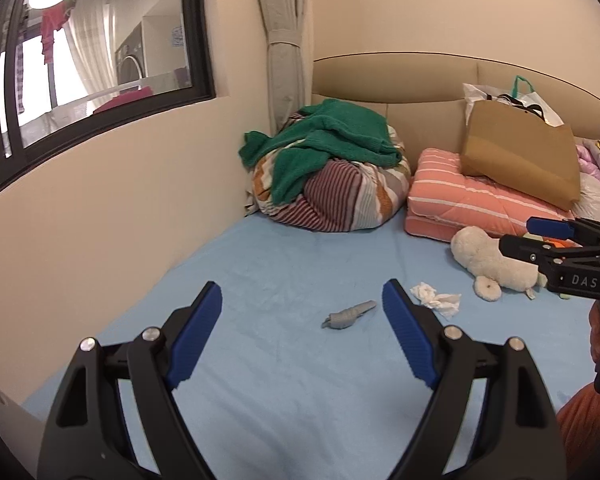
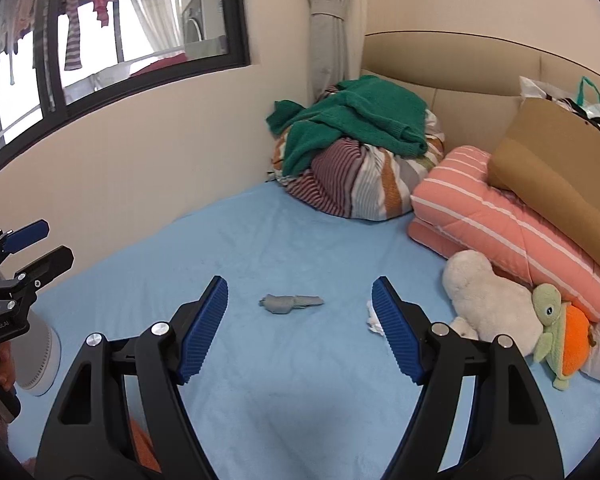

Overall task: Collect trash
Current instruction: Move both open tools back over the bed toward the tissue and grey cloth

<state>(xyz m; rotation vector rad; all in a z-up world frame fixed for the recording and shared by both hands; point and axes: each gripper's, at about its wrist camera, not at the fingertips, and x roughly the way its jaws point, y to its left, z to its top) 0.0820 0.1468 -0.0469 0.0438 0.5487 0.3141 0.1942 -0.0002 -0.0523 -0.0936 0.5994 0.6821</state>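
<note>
Trash first: grey crumpled wad [image 1: 350, 314] on blue bedsheet [image 1: 284, 264], ahead of left gripper [image 1: 302, 308], spread wide, empty. White tissue [image 1: 436, 298] just right; right gripper [image 2: 300, 300] likewise wide, empty. Brown paper bag [image 1: 520, 160] atop pink quilt [image 1: 452, 196], contents unseen.

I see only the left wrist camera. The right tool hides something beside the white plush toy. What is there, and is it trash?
Observer: It is a green turtle plush with an orange shell, lying against the white plush. It does not look like trash.
Operator: What lies in front of the right tool?
Observer: The right tool is open, and the grey wad sits on the sheet just ahead of the gap between its fingers. The white tissue is partly hidden behind one finger.
Operator: Is there any bin near?
Observer: A white rounded container stands just below the left tool. I cannot tell if it is a bin.
</note>
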